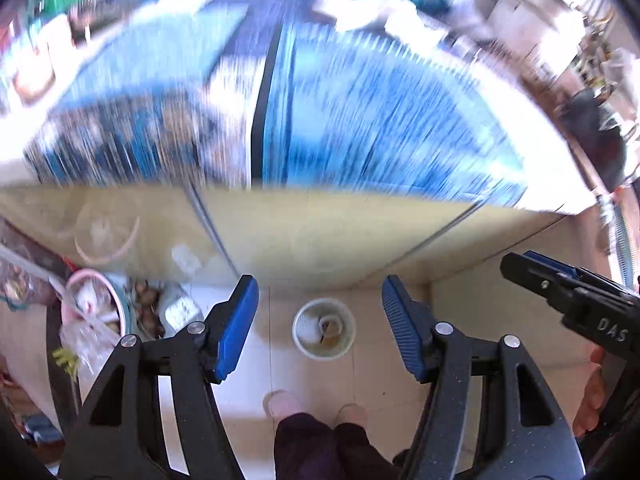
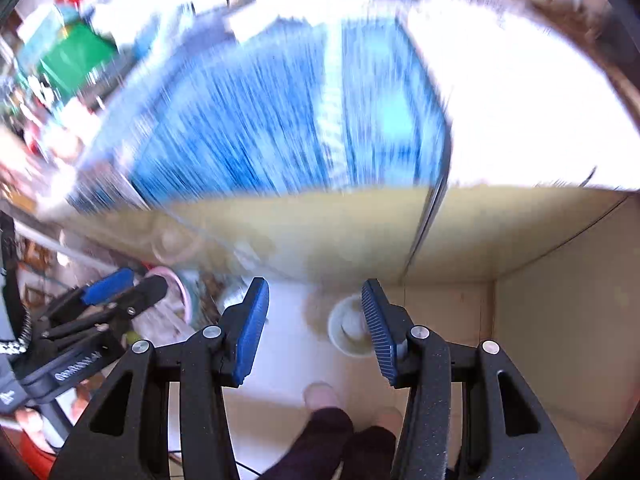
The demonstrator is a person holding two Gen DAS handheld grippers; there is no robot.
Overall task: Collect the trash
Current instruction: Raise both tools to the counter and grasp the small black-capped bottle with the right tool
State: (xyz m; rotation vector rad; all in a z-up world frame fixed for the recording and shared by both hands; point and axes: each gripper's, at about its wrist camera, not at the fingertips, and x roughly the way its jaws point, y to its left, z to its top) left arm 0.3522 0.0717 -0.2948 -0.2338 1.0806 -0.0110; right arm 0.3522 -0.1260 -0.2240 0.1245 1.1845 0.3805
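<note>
Feet in pale slippers (image 1: 280, 404) and dark trouser legs (image 1: 316, 448) sit nearest, right under us on the light tiled floor (image 1: 256, 360). Just ahead of them stands the task's thing, a white paper cup (image 1: 324, 329) with a brownish residue and some small scrap inside, upright on the floor and close to the foot of the yellowish cabinet front (image 1: 320, 236). We judge it light and thin-walled, easy to crush or tip (the dregs could spill), so we would pinch it gently across the rim or upper wall, keeping it upright.

We see our left gripper (image 1: 320, 320) with its blue ribbed pads apart and nothing between them; the cup lies far below, framed in the gap. Our right gripper (image 2: 314, 324) likewise has its jaws parted and empty, one pad overlapping the cup only in the line of sight. Both point steeply downward, side by side, each visible at the edge of the other's view.

To the left a round bin with a pink rim (image 1: 98, 304) holds wrappers and clear plastic. Farther off, the blue patterned worktop (image 1: 360, 120) is smeared by motion blur, and we cannot make out what stands beyond it.
</note>
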